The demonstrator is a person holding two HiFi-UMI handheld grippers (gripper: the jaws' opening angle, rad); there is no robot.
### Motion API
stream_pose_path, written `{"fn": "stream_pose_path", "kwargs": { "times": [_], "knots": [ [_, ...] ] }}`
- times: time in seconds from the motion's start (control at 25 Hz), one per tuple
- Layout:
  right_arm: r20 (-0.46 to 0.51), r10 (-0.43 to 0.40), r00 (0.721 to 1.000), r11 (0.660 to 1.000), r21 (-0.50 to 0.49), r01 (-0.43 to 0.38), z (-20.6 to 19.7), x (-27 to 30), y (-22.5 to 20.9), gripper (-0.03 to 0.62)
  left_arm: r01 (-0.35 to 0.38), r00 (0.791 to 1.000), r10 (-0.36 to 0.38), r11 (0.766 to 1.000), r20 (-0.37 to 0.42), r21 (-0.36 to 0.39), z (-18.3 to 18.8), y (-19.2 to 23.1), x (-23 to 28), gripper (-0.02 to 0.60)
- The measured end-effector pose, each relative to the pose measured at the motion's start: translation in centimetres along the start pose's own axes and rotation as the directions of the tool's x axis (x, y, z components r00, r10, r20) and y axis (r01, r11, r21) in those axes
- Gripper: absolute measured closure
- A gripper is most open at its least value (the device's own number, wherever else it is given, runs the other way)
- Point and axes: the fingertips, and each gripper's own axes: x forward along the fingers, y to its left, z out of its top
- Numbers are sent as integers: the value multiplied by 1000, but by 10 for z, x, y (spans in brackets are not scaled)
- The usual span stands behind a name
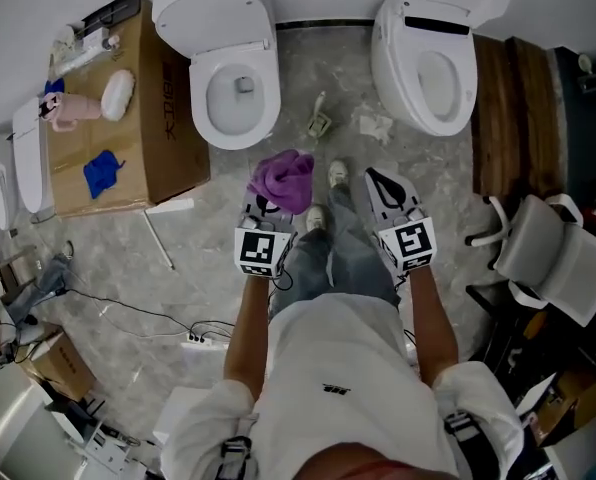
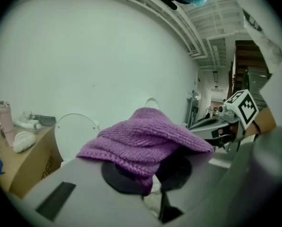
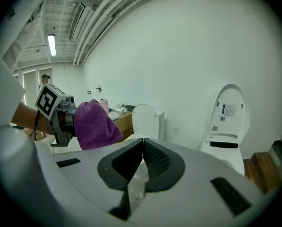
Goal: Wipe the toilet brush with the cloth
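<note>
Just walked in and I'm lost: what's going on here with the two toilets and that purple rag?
A person stands holding a claw in each hand. The left claw is shut on a purple cloth, which drapes over its tip. The right claw is closed with nothing visibly in it. Neither claw holds a brush, so wiping hasn't begun.

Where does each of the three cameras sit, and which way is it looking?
Head view: on the person's head, looking steeply down at the floor, a toilet and a cardboard box; shows their torso, arms, legs, left claw and right claw.
Left gripper view: on the left claw, looking along its jaws toward the wall; they pinch the purple cloth.
Right gripper view: on the right claw, looking along its shut jaws toward the wall.
Shared: both gripper views show the purple cloth and the opposite claw.
</note>
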Motion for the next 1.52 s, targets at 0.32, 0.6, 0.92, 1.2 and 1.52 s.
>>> {"fn": "stream_pose_path", "kwargs": {
  "times": [0.32,0.6,0.92,1.2,1.52],
  "knots": [
    [-89,55,995,998,22,-53,-53,74,-43,599,-20,997,16,999,-73,-50,-47,26,74,543],
    [-150,131,980,991,49,-126,-105,134,-73,599,-49,992,37,994,-121,-99,-95,51,139,543],
    [-203,172,964,984,90,-156,-175,198,-100,599,-85,978,57,988,-201,-131,-175,77,197,543],
    [-225,199,954,978,112,-178,-228,240,-110,599,-80,973,43,984,-226,-158,-227,87,237,543],
    [-253,194,948,980,92,-176,-299,277,-111,599,-55,971,16,987,-240,-153,-296,100,257,543]
  ]
}}
